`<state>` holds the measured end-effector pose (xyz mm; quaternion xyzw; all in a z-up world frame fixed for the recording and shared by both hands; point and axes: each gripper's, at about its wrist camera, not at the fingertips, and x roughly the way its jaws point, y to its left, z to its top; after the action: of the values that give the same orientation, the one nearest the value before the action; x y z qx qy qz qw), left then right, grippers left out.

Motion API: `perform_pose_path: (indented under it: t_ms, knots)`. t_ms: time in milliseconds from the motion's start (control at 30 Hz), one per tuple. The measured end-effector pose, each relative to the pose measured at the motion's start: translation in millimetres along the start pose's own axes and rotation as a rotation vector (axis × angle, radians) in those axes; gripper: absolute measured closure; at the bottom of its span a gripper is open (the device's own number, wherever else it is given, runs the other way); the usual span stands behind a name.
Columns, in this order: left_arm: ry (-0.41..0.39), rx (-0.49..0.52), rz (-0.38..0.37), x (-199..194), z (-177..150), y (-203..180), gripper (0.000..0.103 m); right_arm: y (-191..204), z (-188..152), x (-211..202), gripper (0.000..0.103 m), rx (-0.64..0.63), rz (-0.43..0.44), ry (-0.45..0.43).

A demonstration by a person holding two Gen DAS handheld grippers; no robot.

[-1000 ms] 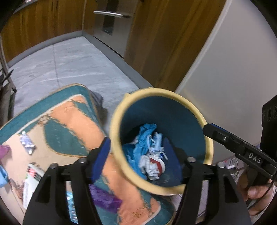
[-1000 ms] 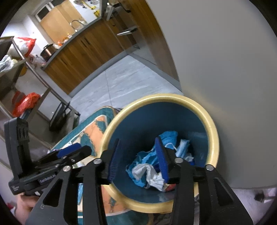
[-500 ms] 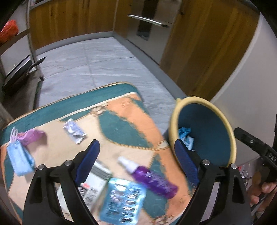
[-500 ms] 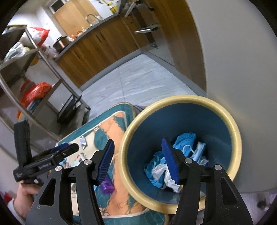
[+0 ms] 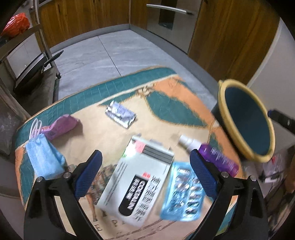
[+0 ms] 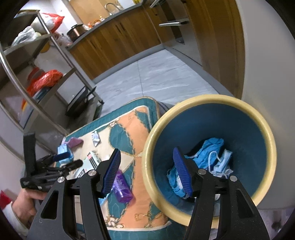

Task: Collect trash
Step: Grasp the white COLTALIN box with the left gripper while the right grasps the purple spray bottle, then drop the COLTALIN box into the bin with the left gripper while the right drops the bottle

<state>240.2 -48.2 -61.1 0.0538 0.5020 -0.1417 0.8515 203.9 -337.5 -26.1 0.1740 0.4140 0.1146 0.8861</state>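
Observation:
A blue bin with a yellow rim (image 6: 206,99) stands right of the mat and holds crumpled blue masks (image 6: 212,158); it also shows in the left wrist view (image 5: 245,118). My left gripper (image 5: 145,171) is open and empty above the mat, over a white medicine box (image 5: 136,181). Around it lie a blue blister pack (image 5: 182,192), a purple spray bottle (image 5: 215,157), a foil wrapper (image 5: 120,114), a blue mask (image 5: 43,158) and a purple wrapper (image 5: 59,125). My right gripper (image 6: 147,171) is open and empty at the bin's left rim.
The patterned teal and orange mat (image 5: 166,96) lies on a grey tiled floor (image 5: 103,51). Wooden cabinets (image 5: 83,16) line the back. A metal shelf rack (image 6: 36,77) stands to the left. A white wall (image 6: 267,55) is behind the bin.
My left gripper has swung left from over the bin to over the mat's litter. My right gripper has drawn back and left, from inside the bin to its left rim.

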Motion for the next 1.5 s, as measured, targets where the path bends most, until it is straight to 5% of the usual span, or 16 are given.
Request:
perform_pose_path:
  t_ms: [233,667,767,967,1233,1500]
  knots:
    - [0.086,0.140,0.066,19.4,-27.6,0.6,0.008,19.7,-5.8,17.9,0.042,-0.055,0.029,0.046]
    - [0.158,0.169,0.035,39.2,-44.2,7.9,0.015,64.6,-34.1,60.8,0.042,-0.284,0.031,0.191]
    - [0.154,0.146,0.003,37.7,-42.0,9.5,0.024,73.5,-42.7,70.7,0.042,-0.345,0.015,0.222]
    - [0.141,0.107,0.029,32.9,-40.1,13.8,0.026,86.0,-55.1,84.7,0.045,-0.444,0.002,0.258]
    - [0.064,0.010,0.007,10.0,-25.9,24.5,0.026,88.0,-60.6,99.0,0.067,-0.473,-0.035,0.290]
    - [-0.011,-0.040,-0.037,-11.6,-5.0,11.6,0.026,90.3,-61.1,96.5,0.068,-0.468,-0.027,0.294]
